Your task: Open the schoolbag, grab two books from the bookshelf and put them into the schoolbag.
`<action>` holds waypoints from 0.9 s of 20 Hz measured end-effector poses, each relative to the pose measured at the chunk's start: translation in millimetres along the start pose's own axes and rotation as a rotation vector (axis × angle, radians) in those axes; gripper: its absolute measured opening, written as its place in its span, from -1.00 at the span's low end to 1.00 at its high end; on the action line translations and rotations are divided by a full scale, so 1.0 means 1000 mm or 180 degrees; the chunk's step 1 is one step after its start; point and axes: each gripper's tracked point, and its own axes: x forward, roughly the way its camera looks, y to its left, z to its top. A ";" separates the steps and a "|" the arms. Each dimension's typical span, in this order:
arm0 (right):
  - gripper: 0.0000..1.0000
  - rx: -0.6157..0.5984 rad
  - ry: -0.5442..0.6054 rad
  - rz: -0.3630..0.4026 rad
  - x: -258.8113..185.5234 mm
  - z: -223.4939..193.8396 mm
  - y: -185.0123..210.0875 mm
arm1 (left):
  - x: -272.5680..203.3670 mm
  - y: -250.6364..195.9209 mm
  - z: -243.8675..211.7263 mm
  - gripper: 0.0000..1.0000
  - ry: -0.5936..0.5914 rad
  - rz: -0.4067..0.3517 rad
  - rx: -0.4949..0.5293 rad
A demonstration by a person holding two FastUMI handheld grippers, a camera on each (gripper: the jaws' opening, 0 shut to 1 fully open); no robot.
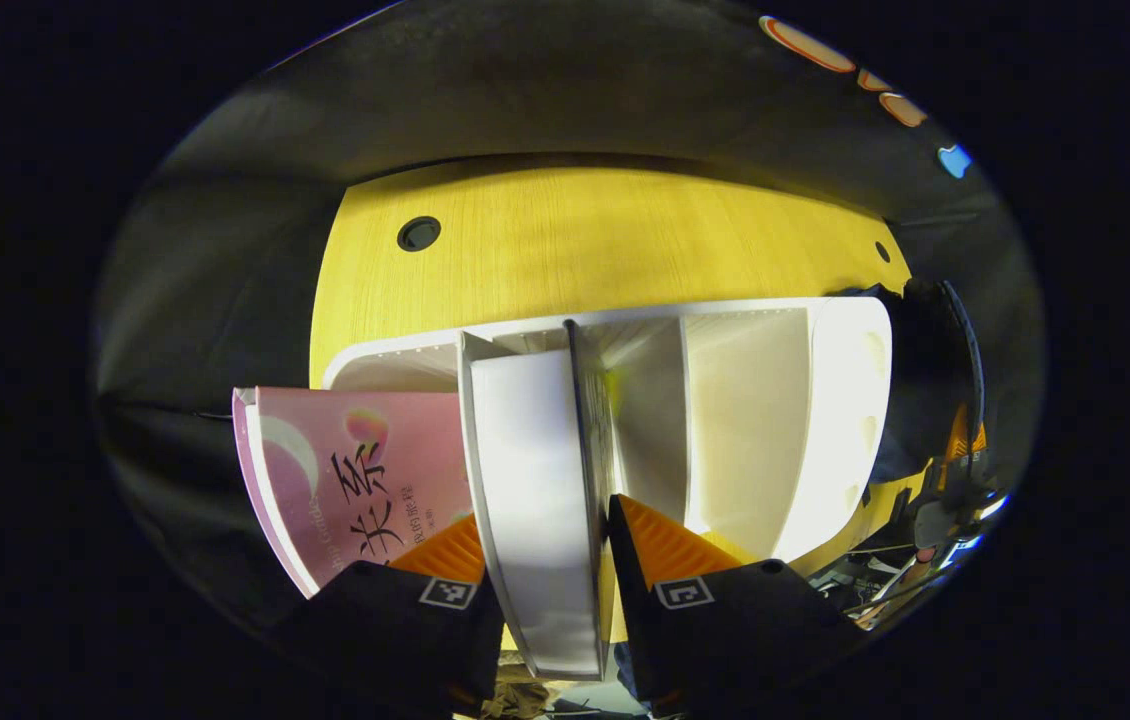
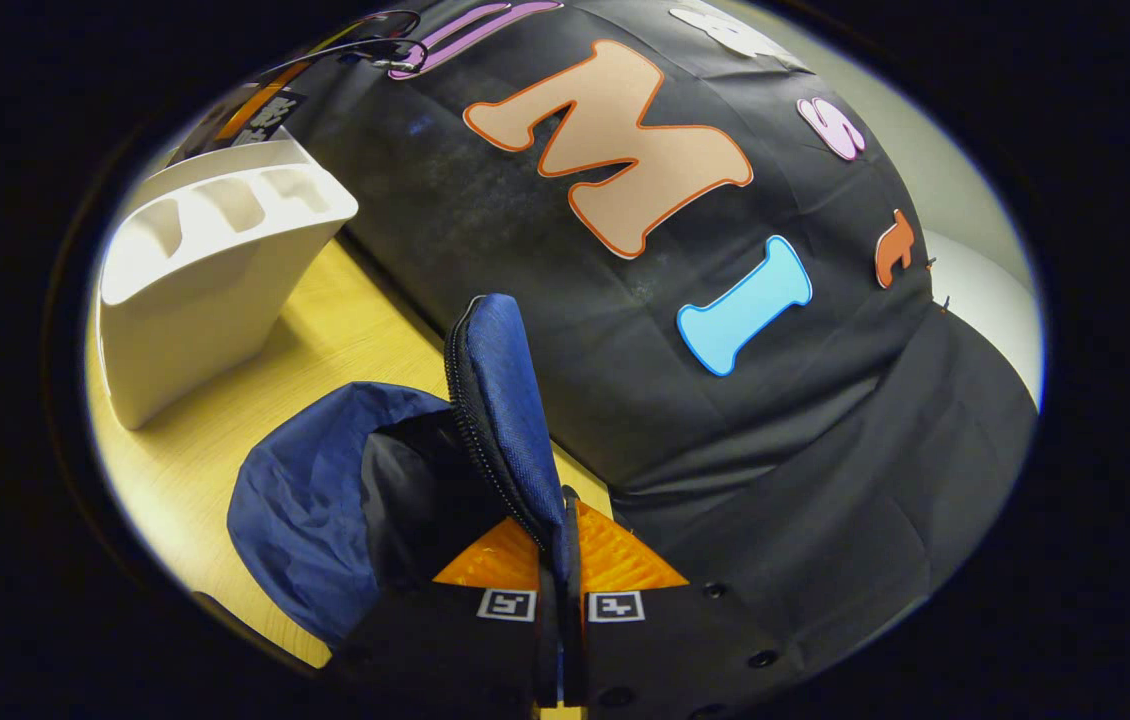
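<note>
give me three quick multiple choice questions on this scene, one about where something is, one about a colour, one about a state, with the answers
1. Where is the pink book relative to the white bookshelf in the left gripper view?
A. at its left end
B. on top of it
C. behind it

2. What colour is the schoolbag?
A. red
B. blue
C. green

3. What is the right claw doing?
A. hanging open above the desk
B. shut on the schoolbag's zipper edge
C. shut on a book

Answers:
1. A, the pink cover leans out at the shelf's left end.
2. B, the fabric is dark blue with a black lining.
3. B, both fingers press on the upright flap by its zipper, holding the bag open on the wooden desk.
</note>
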 end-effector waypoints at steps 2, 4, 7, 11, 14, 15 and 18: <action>-0.90 0.0021 -0.0002 0.0001 0.001 0.000 0.000 | 0.001 -0.001 -0.001 0.00 0.0057 0.0011 -0.0016; -0.89 0.0041 -0.0009 -0.0008 0.000 0.000 -0.003 | 0.001 0.000 -0.001 0.00 0.0117 0.0022 -0.0042; -0.89 0.0062 -0.0008 -0.0021 0.000 0.000 -0.007 | 0.002 0.001 -0.003 -0.07 0.0187 0.0034 -0.0105; -0.89 0.0070 -0.0013 -0.0030 -0.001 0.000 -0.010 | 0.000 0.004 -0.003 -0.26 0.0217 0.0064 -0.0189; -0.89 0.0083 -0.0023 -0.0021 -0.001 0.001 -0.010 | -0.004 0.002 -0.011 -0.29 0.0252 0.0088 -0.0364; -0.89 0.0090 -0.0029 -0.0019 -0.001 0.001 -0.012 | -0.007 0.000 -0.016 -0.31 0.0271 0.0086 -0.0393; -0.89 0.0122 -0.0041 -0.0011 -0.002 -0.001 -0.013 | -0.024 -0.003 -0.021 -0.34 0.0215 0.0082 -0.0412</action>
